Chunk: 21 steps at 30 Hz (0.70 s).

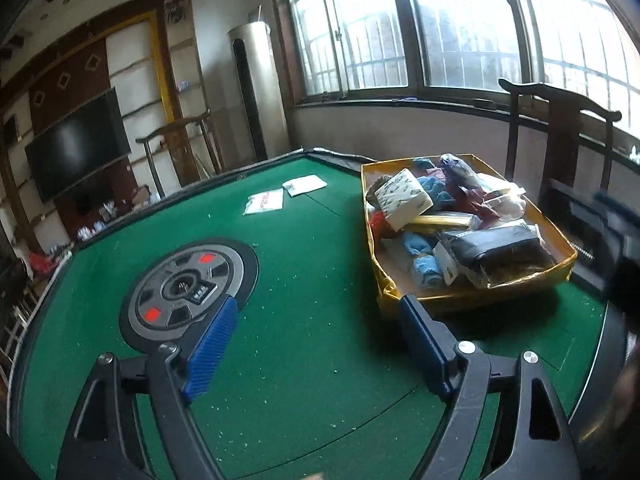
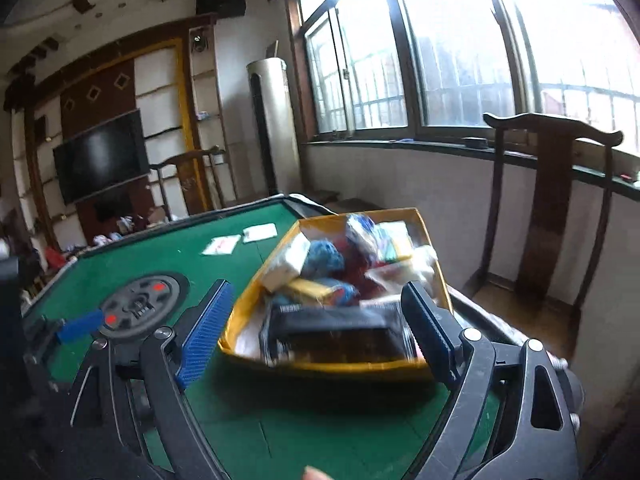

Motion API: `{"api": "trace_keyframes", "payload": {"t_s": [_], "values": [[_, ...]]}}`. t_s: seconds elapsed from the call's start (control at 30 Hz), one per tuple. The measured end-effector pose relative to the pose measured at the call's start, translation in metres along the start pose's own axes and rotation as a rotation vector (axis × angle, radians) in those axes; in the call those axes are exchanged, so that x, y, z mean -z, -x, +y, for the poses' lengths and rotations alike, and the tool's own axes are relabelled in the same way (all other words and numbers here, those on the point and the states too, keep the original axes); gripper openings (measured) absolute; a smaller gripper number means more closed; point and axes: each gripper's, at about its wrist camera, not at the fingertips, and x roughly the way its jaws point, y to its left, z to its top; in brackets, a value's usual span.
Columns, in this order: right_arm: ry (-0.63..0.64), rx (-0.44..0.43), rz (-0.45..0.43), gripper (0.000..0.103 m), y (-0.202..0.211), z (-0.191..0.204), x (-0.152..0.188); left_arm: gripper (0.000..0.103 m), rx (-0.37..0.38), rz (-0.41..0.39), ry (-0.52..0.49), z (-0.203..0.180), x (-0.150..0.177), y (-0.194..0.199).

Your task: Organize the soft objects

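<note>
Blue-padded fingers (image 1: 212, 354) of the left gripper (image 1: 316, 344) fill the lower frame, spread apart and grasping nothing above the green table (image 1: 300, 240); right of centre sits the yellow box (image 1: 472, 296), heaped with soft objects (image 1: 404, 198) and a black pouch (image 1: 496, 246); two white packets (image 1: 264, 202) lie at upper centre; the right gripper (image 2: 320, 332) likewise gapes, released, before the box.

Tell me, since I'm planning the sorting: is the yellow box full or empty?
Full. The yellow box is heaped past its rim: a black pouch, blue knitted pieces and a white pack.
</note>
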Motion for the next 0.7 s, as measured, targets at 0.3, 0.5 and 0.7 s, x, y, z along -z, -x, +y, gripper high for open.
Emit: {"api": "trace_keyframes", "payload": {"t_s": [0.3, 0.5, 0.7], "values": [[0.053, 0.115, 0.028, 0.087, 0.001, 0.01, 0.024, 0.083, -0.078, 0.065, 0.088, 0.025, -0.003, -0.009], [0.06, 0.148, 0.056, 0.087, -0.005, 0.014, 0.028, 0.083, -0.058, 0.108, 0.125, 0.032, -0.001, -0.015], [0.071, 0.152, 0.062, 0.087, -0.006, 0.017, 0.028, 0.083, -0.069, 0.077, 0.109, 0.026, -0.001, -0.01]]}}
